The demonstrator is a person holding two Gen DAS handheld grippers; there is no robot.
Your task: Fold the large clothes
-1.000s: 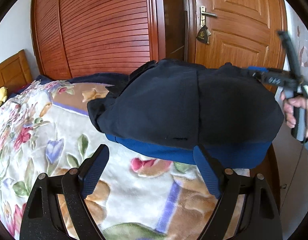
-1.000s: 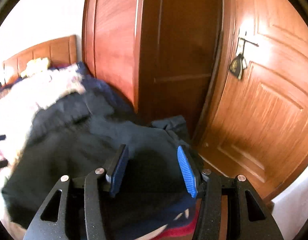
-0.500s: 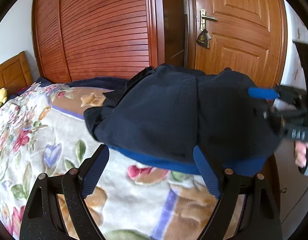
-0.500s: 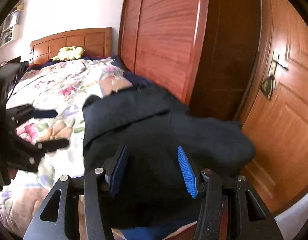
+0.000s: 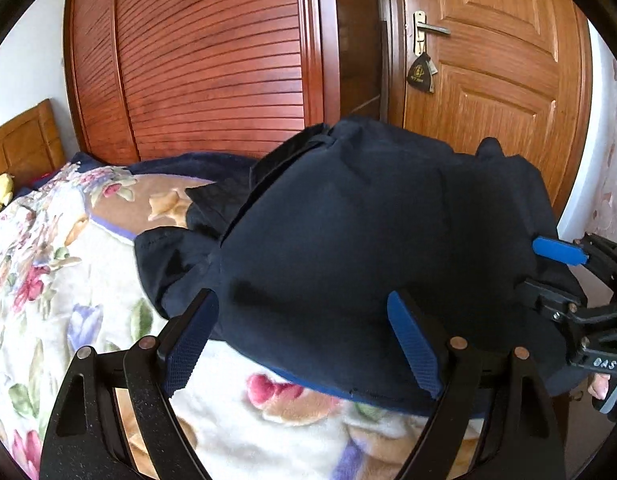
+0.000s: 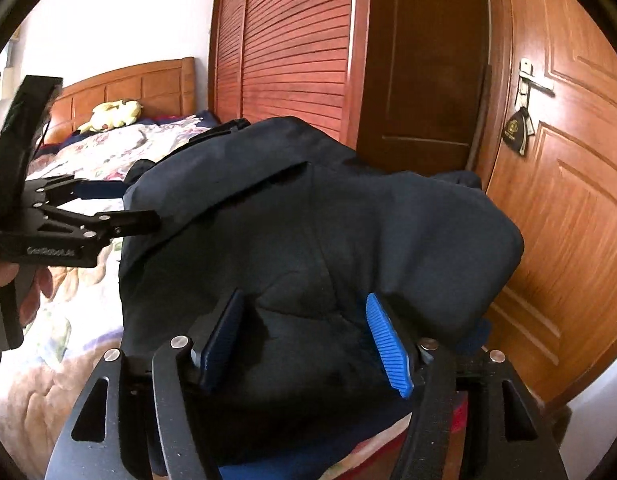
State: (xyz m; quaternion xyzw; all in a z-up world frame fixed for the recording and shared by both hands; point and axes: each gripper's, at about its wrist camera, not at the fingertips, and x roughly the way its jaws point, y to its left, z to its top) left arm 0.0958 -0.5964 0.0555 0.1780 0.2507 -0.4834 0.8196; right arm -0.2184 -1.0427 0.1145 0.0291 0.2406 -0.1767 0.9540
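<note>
A large dark navy garment lies bunched on the floral blanket at the bed's corner, with a brighter blue hem along its near edge. It fills the right wrist view too. My left gripper is open, its fingertips at the garment's near edge, holding nothing. My right gripper is open, its blue pads over the garment's near part. The right gripper also shows at the garment's right side in the left wrist view. The left gripper shows at the garment's left side in the right wrist view.
The floral blanket covers the bed. A wooden headboard with a yellow plush toy stands at the far end. A slatted wooden wardrobe and a closed wooden door stand just behind the bed corner.
Both grippers have moved in toward the garment from its two sides. The right wrist view swung from the door side to face across the garment toward the bed.
</note>
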